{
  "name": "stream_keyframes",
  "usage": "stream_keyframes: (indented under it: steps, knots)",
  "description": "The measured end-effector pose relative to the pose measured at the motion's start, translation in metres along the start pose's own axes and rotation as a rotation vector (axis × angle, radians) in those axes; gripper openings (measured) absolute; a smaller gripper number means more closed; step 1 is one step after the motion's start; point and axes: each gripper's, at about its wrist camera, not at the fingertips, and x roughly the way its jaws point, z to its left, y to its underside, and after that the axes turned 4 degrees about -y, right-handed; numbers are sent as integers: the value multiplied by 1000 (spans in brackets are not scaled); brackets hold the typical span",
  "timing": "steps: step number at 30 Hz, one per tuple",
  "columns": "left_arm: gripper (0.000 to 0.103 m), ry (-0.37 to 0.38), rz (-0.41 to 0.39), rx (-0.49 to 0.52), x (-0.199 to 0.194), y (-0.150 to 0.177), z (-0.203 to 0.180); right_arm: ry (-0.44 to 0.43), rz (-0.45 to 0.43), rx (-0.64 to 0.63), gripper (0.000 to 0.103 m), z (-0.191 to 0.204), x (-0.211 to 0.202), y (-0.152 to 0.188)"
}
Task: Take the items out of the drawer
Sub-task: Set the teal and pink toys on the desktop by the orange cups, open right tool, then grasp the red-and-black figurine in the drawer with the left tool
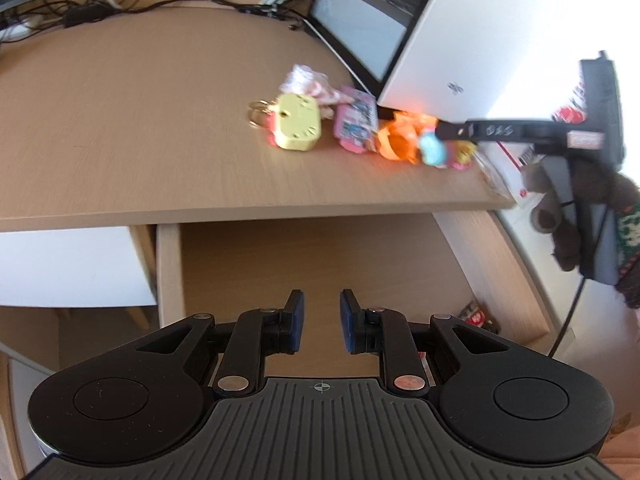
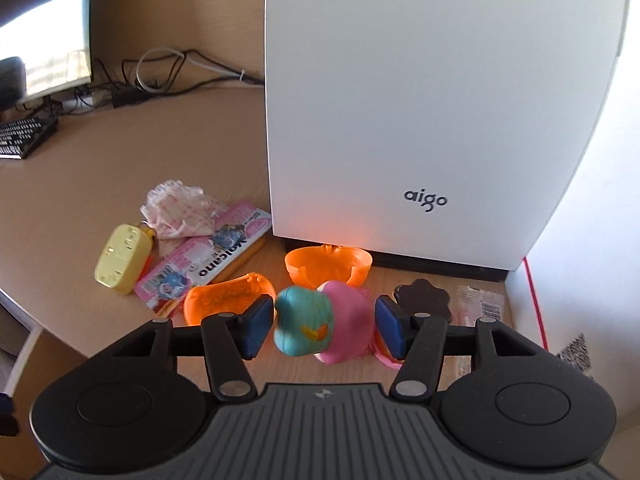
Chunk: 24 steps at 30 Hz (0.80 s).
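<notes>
The drawer (image 1: 320,256) stands open under the desk top, its wooden floor mostly bare, with a small red and white packet (image 1: 476,316) at its right side. My left gripper (image 1: 322,322) hovers over the drawer, its jaws a narrow gap apart with nothing between them. On the desk lie a yellow tag (image 2: 120,260), a pink packet (image 2: 216,256) and two orange shell halves (image 2: 326,268). A teal and pink toy (image 2: 312,320) sits on the desk between the pads of my right gripper (image 2: 324,316). The left pad is at the teal part; the right pad stands just off the pink side.
A white computer case (image 2: 420,100) rises right behind the toys. A brown flower-shaped piece (image 2: 424,298) and a clear wrapper (image 2: 480,300) lie to the right. Cables (image 1: 120,0) and a monitor (image 1: 360,12) line the desk's back; a keyboard (image 2: 24,136) sits far left.
</notes>
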Motion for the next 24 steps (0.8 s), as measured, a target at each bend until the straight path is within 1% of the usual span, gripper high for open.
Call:
stream_keyframes:
  steps: [5,9,16,20,24]
  knots:
    - [21,33,21,59,11,3,-17,-16,-47,20,56,-3,-45,11]
    - [21,66,31,97,18,3,-31,-14,-60,61,57,-9,-76,24]
    - [21,101,64,162,35,2,-51,29,-21,114,57,-16,-110,58]
    - [21,106,83,230,47,-1,-62,41,20,151,57,-17,-128,84]
    - [21,94,129,311,66,-4,-75,45,62,145,57,-12,-138,108]
